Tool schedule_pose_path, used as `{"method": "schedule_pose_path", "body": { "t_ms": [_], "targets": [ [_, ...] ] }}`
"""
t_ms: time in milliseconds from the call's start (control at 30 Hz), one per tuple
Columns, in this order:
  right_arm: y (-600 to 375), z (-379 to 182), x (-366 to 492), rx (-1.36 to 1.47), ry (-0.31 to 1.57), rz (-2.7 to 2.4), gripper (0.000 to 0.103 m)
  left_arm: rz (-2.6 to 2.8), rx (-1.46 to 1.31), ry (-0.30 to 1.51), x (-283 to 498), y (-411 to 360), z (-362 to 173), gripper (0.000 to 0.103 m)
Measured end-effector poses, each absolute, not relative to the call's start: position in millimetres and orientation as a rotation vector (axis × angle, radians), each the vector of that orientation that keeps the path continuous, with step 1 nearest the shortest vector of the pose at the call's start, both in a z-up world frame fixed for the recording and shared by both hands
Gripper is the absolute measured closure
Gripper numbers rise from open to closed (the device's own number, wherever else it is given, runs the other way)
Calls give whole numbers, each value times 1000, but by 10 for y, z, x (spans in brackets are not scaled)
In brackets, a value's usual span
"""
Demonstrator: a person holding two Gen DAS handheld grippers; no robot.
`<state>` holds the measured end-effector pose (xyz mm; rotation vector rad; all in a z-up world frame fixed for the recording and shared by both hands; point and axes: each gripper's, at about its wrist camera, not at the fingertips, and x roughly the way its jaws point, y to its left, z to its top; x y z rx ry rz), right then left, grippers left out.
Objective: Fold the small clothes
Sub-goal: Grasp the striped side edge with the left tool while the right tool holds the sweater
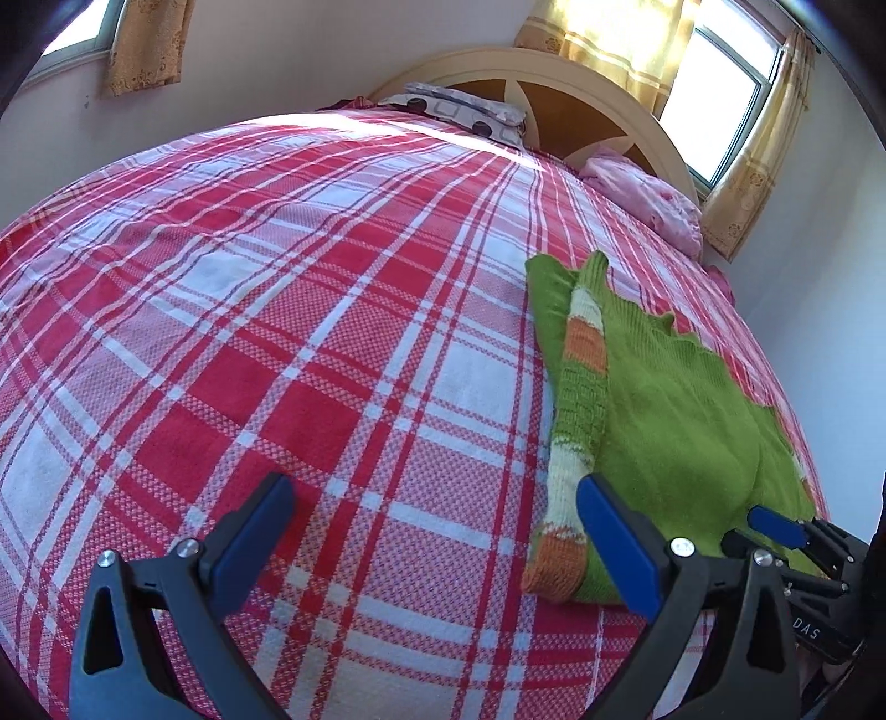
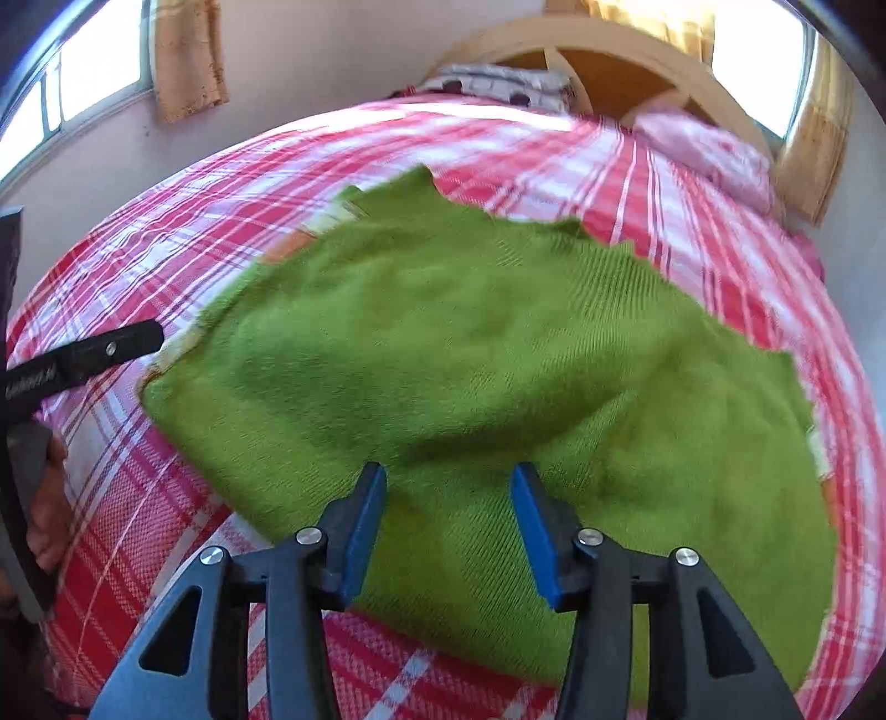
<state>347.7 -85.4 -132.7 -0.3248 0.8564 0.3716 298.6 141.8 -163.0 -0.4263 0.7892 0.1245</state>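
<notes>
- A green sweater [image 2: 470, 360] lies on a big bed with a red and white checked sheet [image 1: 249, 332].
- In the right wrist view the sweater fills the middle of the frame — it looks a bit blurry.
- In the left wrist view the sweater sits at the right side of the frame. One sleeve [image 1: 576, 399] with orange and cream stripes is folded over it and runs down its left edge.
- The left claw [image 1: 437, 537] is at the bottom of its frame. Its two blue pads stand wide apart and hold nothing. One pad is over the checked sheet, the other is over the sweater's near edge.
- The right claw [image 2: 448, 526] is at the bottom of its frame, over the sweater's near edge. Its pads are partly apart, and nothing is pinched between them.
- At the left edge of the right wrist view a person's hand [image 2: 47, 498] holds the other claw.
- Two pillows lie at the top — a grey patterned pillow [image 1: 465, 108] and a pink pillow [image 1: 648, 199], by the wooden headboard [image 1: 581, 83].
- Yellow curtains [image 1: 609, 33] hang by the windows.
</notes>
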Motion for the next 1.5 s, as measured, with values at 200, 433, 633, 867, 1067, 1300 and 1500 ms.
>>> {"method": "schedule_pose_path", "body": {
  "t_ms": [200,433,633,867,1067,1300,1500],
  "targets": [
    [-242,-1296,3135,-423,771,533,54,148,-413,789,3109,1719,-1556,0],
    [331,-1612,2963,-649,702,538,54,171,-398,806,3289,1990,-1591,0],
    [547,-1629,3084,-695,659,492,54,23,-462,786,3490,1956,-1577,0],
    [593,-1669,3082,-698,642,469,59,-131,-418,785,3960,1708,-1522,0],
    [546,-1675,3103,-660,658,483,61,-261,-384,815,4361,1462,-1516,0],
    [589,-1718,3075,-690,637,462,61,-309,-386,851,4686,1303,-1586,12],
    [667,-1723,2925,-701,627,462,67,-355,-363,837,4654,1246,-1642,68]
  ]
}}
